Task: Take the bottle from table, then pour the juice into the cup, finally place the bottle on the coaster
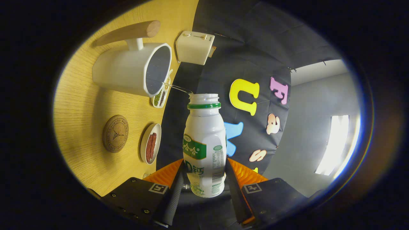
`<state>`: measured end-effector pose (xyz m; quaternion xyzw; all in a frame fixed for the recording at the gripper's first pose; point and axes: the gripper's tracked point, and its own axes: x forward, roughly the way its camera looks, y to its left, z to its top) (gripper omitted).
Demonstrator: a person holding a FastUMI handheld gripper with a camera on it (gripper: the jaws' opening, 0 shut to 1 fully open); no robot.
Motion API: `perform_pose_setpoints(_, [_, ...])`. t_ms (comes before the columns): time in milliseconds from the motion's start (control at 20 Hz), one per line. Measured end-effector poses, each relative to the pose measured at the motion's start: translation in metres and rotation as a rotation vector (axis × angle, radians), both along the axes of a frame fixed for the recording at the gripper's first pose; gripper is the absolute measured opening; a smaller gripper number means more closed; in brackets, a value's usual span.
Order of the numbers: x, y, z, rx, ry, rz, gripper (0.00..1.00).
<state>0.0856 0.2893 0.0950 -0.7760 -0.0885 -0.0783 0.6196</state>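
A white bottle [204, 143] with a green label and a green neck ring stands between my fingers, and my gripper [204, 177] is shut on its lower body. Its cap is off and the mouth is open. The view is rolled sideways, so the bottle is tipped toward the white cup [131, 68] with a wooden handle. A thin clear stream [177, 88] runs from the bottle's mouth to the cup's rim. The round brown coaster [115, 133] lies on the wooden table [83, 105], beside the cup and nearer to my fingers.
A small round dish [150, 143] of reddish food lies next to the coaster. A narrow tray [160, 95] of green and brown bits sits by the cup's rim. Beyond the cup stands a cream toaster [194, 47]. The booth's dark cloth wall rises behind the table.
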Motion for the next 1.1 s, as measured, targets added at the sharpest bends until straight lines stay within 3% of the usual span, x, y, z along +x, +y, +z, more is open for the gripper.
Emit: perform_pose_setpoints(1100, [0.0,0.002,0.011,-0.069,-0.043,0.011,0.71])
